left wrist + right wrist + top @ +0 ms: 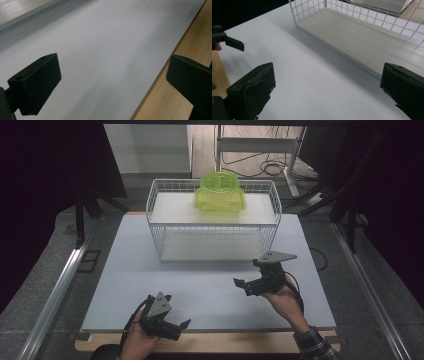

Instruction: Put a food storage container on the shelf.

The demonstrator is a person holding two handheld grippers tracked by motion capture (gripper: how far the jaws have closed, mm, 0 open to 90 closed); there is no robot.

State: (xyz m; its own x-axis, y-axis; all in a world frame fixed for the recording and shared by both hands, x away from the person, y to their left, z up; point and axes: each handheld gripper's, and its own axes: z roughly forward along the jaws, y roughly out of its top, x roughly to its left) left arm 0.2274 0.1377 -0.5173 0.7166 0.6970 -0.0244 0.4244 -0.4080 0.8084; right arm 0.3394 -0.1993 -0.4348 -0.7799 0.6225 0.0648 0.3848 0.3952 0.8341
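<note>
Pale table (130,270): wire rack (212,220), green container (220,193) on top shelf; both grippers' jaws wide, empty

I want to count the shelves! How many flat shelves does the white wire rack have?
2. The upper shelf sits at the top of the white wire rack, with a green plastic container on it. The lower shelf sits near the table, bare.

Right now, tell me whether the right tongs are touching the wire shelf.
Apart. In the high view the right tongs sit short of the wire shelf, with bare grey table between them; the right gripper view shows the same gap beyond the open jaws.
</note>
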